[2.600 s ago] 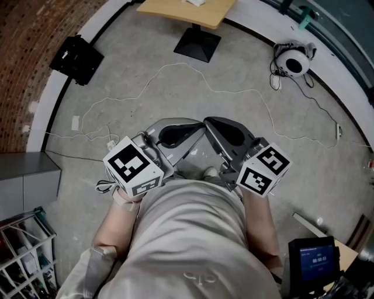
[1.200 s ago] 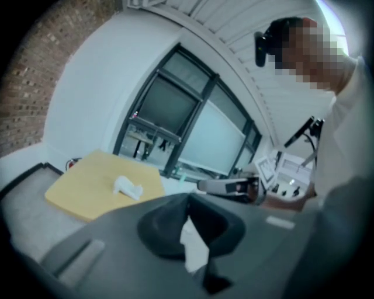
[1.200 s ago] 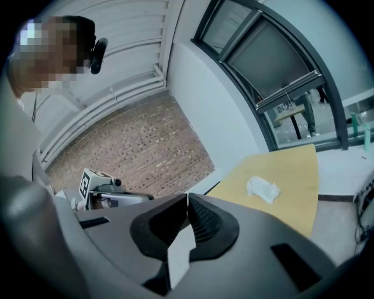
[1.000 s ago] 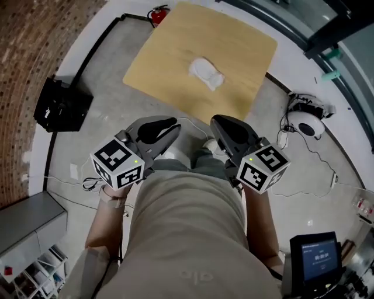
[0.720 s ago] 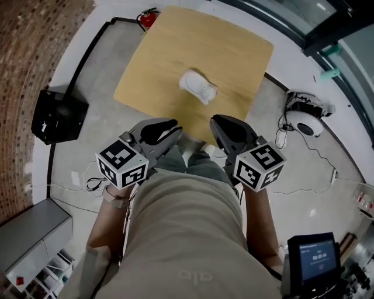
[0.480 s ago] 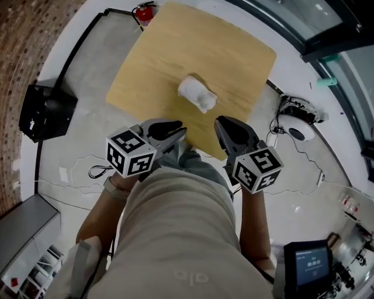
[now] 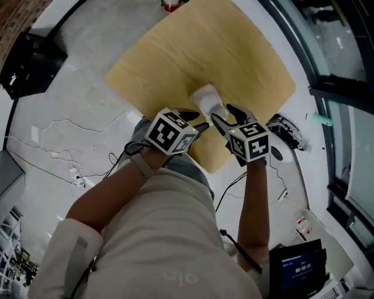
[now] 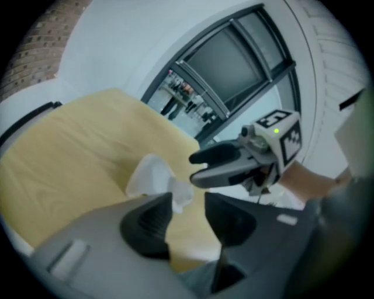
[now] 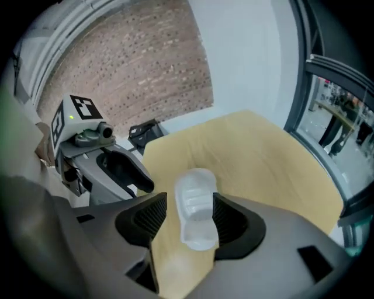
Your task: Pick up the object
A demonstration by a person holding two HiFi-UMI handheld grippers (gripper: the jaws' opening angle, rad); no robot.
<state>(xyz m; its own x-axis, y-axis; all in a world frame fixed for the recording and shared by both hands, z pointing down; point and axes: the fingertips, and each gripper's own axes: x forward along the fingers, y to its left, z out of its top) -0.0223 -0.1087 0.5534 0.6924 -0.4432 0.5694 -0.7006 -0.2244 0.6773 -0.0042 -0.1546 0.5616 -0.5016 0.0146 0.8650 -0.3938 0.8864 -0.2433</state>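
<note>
A small, white, translucent plastic object (image 7: 206, 99) lies on a square light-wood table (image 7: 175, 52). Both grippers reach over the table's near edge towards it. My left gripper (image 7: 197, 121) is just left of the object, jaws opening, nothing between the pads. In the left gripper view the object (image 8: 153, 177) shows just beyond the left gripper (image 8: 187, 204), with the right gripper (image 8: 196, 167) further right. My right gripper (image 7: 228, 115) is just right of the object, jaws opening. The right gripper view shows the object (image 9: 196, 217) framed between the right gripper (image 9: 188, 205) jaws, which do not press it.
A black box (image 7: 29, 58) sits on the floor at the left, and thin cables (image 7: 64, 125) trail across the concrete. A red fire extinguisher (image 7: 170, 4) stands beyond the table. A small screen (image 7: 301, 268) is at bottom right. Glass panels (image 7: 345, 70) run along the right.
The view has closed in on the table. Both grippers have reached forward from near the body to flank the white object, and their jaws have spread apart.
</note>
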